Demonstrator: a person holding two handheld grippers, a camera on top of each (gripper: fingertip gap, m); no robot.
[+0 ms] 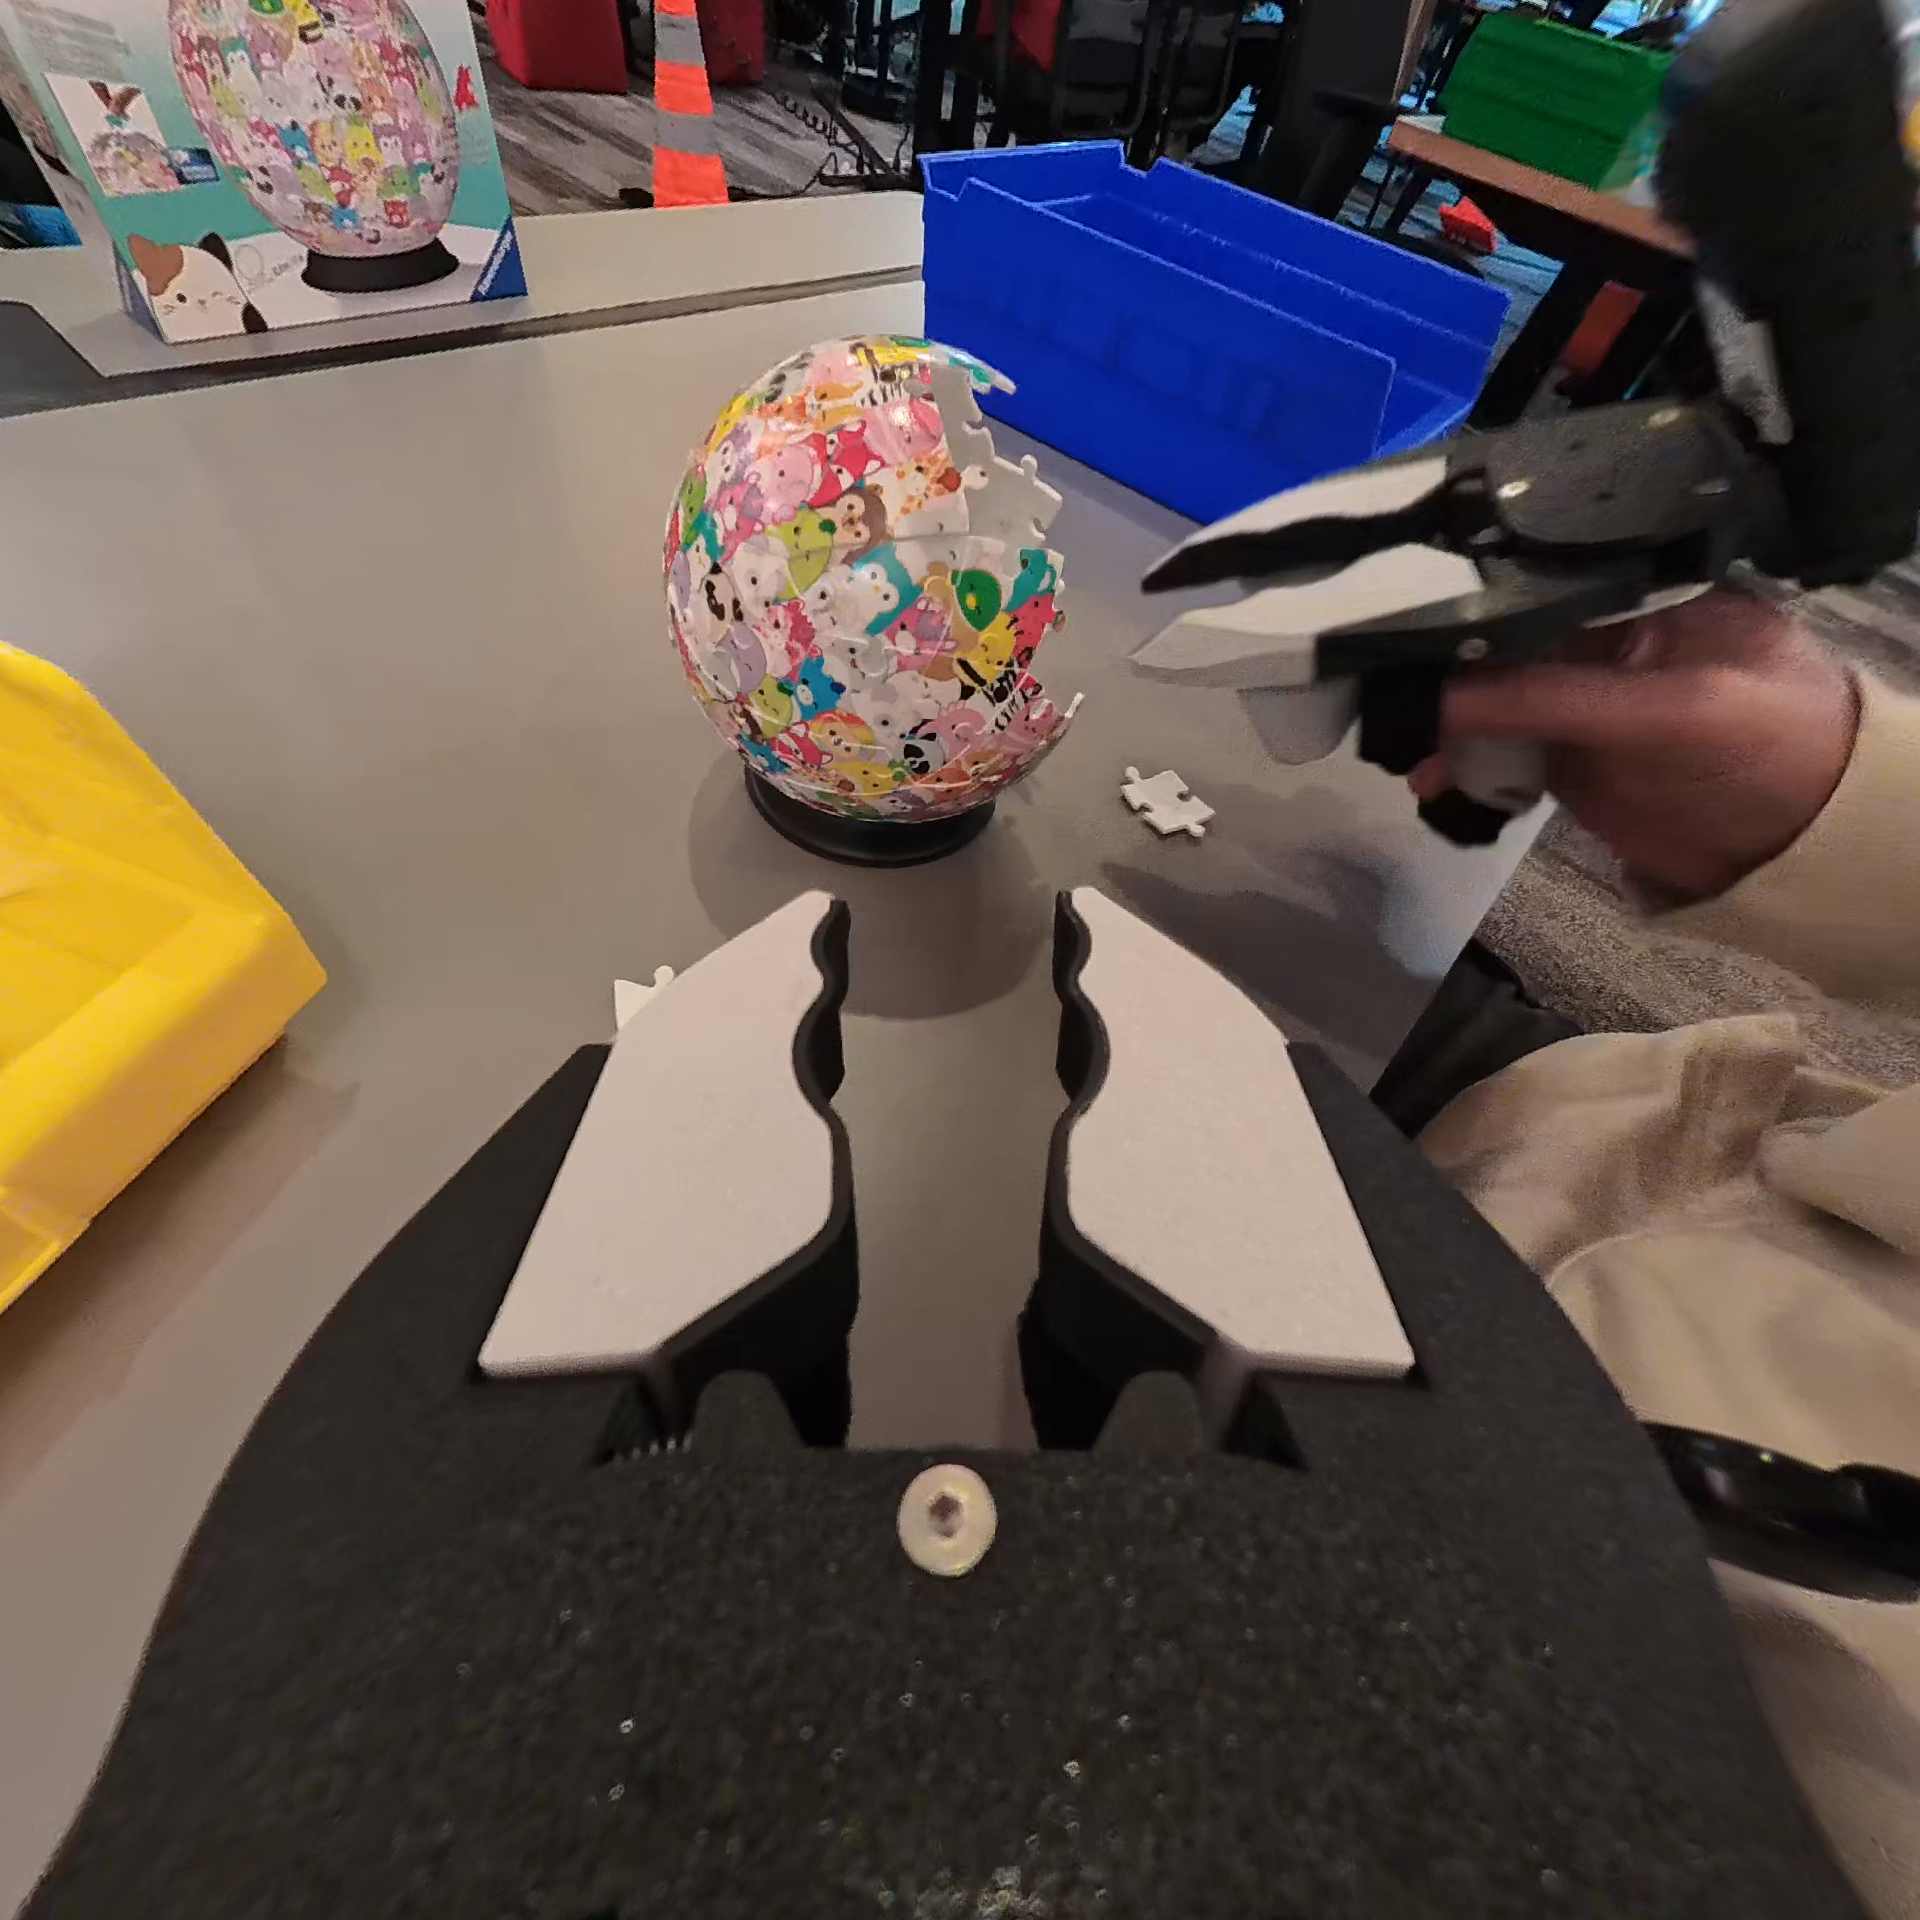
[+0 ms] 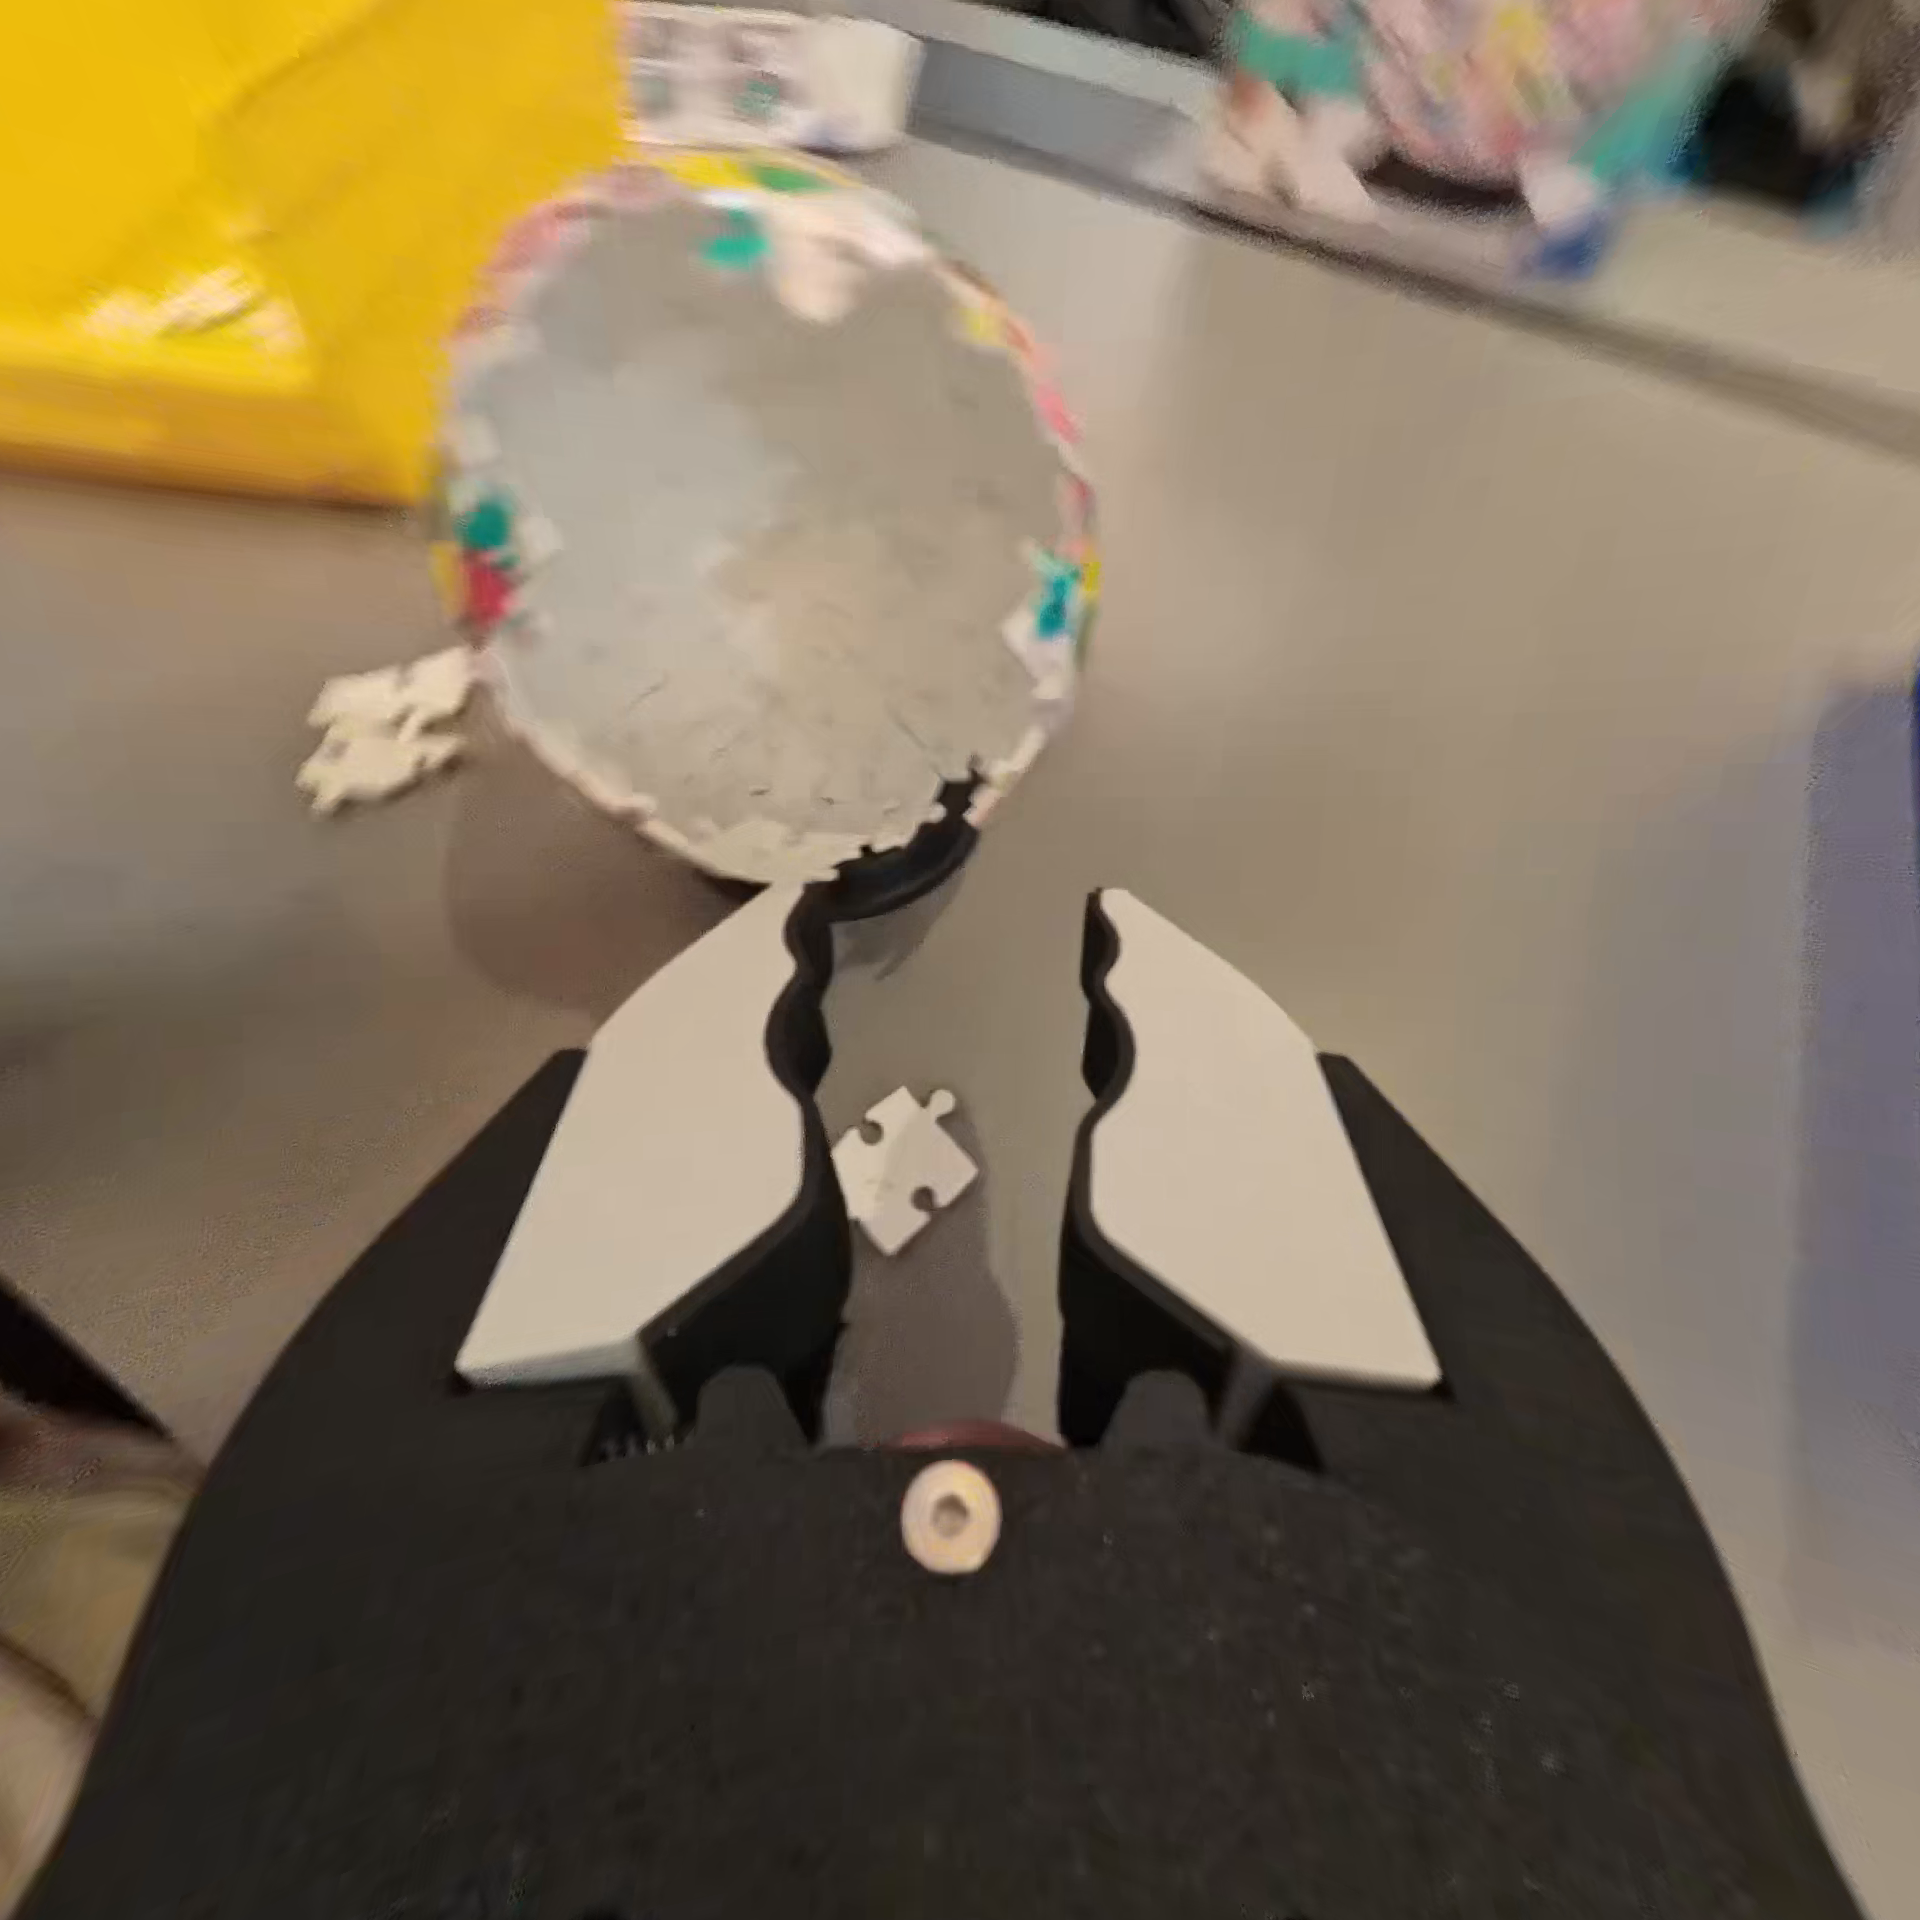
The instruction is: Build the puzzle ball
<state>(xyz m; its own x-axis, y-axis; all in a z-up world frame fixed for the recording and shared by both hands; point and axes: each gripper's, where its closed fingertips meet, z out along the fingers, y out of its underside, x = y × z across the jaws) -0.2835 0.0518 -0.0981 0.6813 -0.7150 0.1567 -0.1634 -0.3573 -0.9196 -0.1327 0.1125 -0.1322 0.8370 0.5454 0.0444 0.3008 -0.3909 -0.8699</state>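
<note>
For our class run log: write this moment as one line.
ball: part-built, on stand | loose piece: on table, between open right gripper fingers | left gripper: open, empty

Ball (image 1: pixel 868 582) on stand (image 1: pixel 871 831); piece (image 1: pixel 1167 801) beside.

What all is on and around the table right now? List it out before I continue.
Half-built colourful puzzle ball: one, on black ring stand, table centre.
Loose white puzzle piece: one, face down, between right gripper's fingers; more white pieces beside the ball.
Puzzle box: one, far left.
Blue plastic bin: one, behind ball.
Yellow plastic bin: one, left.
Orange cone: one, background.
Left gripper: open, empty.
Right gripper: open, above the piece.
</note>
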